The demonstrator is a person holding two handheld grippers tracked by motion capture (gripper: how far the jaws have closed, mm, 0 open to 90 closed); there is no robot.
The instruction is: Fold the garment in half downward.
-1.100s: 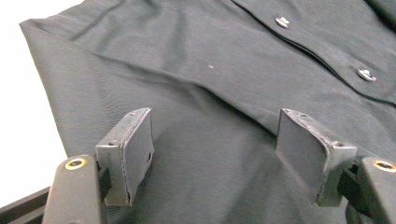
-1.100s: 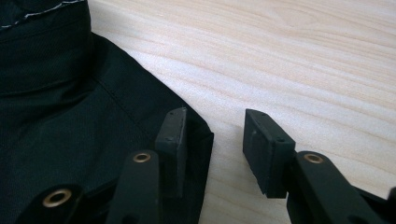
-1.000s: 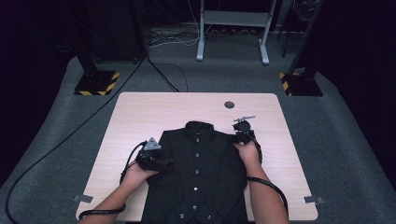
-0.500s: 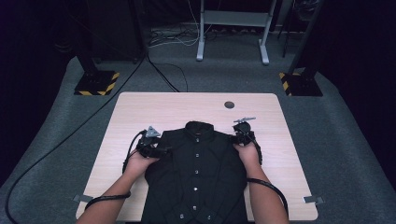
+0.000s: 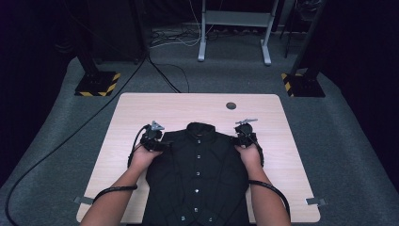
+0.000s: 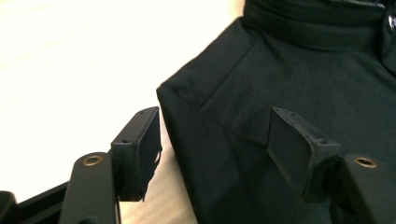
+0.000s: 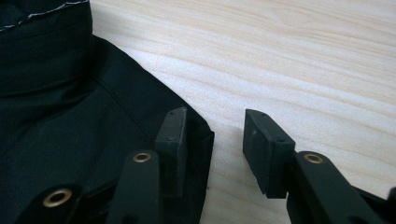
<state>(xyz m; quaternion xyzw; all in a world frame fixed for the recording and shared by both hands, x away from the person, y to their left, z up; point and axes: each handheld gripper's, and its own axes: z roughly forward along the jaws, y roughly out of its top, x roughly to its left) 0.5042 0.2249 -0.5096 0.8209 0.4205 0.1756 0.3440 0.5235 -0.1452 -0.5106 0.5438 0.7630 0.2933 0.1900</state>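
Black shirt [image 5: 197, 183] flat on surface [image 5: 141, 113], btwn both claws. Soft, light, floppy; grab shoulder seams. Left claw [image 6: 212, 140] apart, just been closing, straddling shoulder edge. Right claw [image 7: 212, 149] apart at other shoulder corner.

My pale wooden counter [image 5: 197, 110] stood on grey carpet [image 5: 339, 155] in a dark room. A white metal frame [image 5: 234, 28] rose at the top centre, and yellow-and-black striped bases [image 5: 96, 84] sat at upper left and upper right.
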